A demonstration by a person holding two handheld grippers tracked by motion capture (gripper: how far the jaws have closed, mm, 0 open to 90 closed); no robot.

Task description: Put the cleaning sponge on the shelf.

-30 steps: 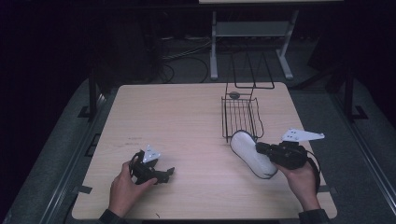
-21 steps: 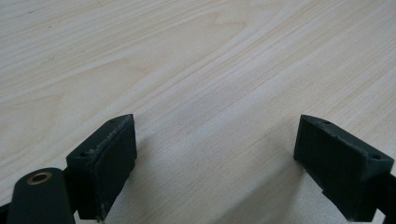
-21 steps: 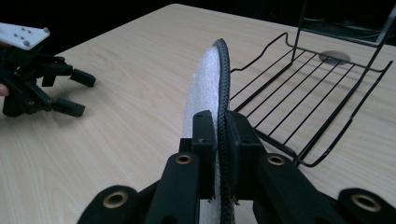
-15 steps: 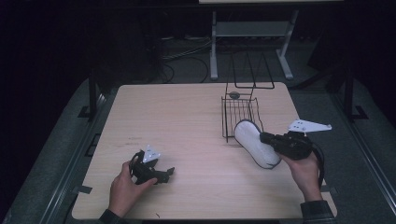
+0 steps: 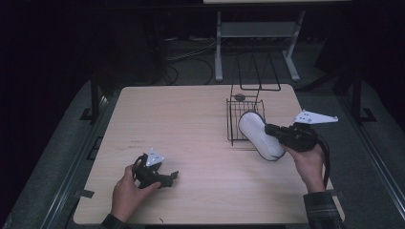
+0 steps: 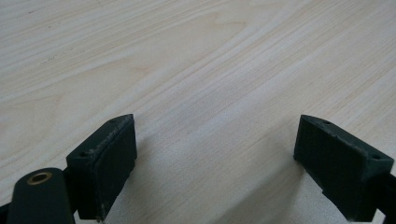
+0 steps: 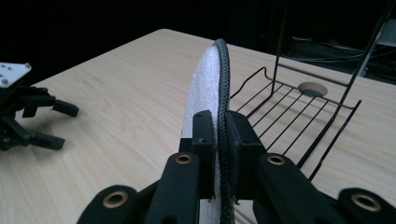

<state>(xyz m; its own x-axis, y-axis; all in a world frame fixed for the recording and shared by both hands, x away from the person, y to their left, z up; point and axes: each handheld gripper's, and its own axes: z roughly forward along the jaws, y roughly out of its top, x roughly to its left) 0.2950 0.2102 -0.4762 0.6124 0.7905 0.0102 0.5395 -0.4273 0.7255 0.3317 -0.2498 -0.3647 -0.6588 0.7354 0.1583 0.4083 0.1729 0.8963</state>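
The black wire rack (image 5: 244, 119) stands on the far right part of the light wooden surface (image 5: 191, 124). The white foam insole with a dark rim (image 5: 259, 136), pinched in the right claw (image 5: 273, 130), leans at the rack's near right corner. The left claw (image 5: 167, 177) rests near-left, well apart.

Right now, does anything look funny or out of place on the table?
Nothing looks broken or spilled. The white insole is off the table, pinched on its edge by the right gripper and tilted next to the wire rack. The left gripper rests open on the wood, holding nothing.
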